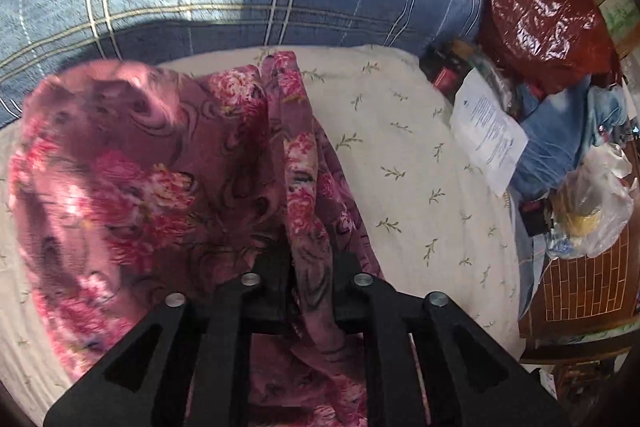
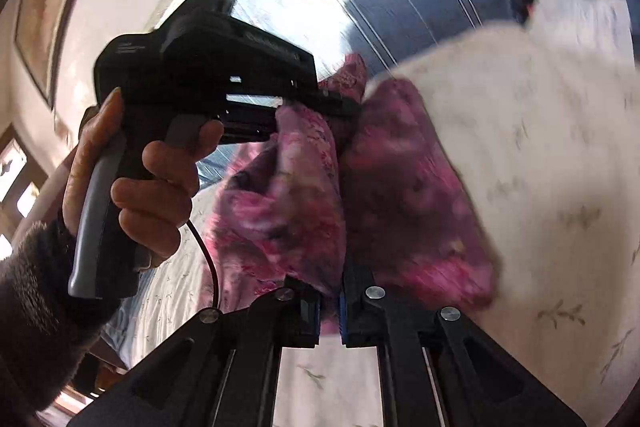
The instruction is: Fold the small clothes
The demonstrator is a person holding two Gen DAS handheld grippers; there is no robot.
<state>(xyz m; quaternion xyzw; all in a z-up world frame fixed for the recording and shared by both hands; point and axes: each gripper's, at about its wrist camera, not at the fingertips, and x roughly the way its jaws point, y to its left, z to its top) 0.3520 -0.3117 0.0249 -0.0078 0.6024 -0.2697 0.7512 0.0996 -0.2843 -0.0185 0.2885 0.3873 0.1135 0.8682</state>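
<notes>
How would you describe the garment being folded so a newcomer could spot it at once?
Start at the cream sheet with small sprigs that covers the bed. Over its left side hangs the garment, pinched by both claws, left and right. It is the only mauve cloth with bright pink flowers; the bags and paper at the bed's right edge are plain.

Pink floral garment [image 1: 168,171], bunched, lifted off bed

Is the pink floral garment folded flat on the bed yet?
No. The floral garment hangs bunched, lifted off the bedsheet, pinched by the left gripper and right gripper.
</notes>
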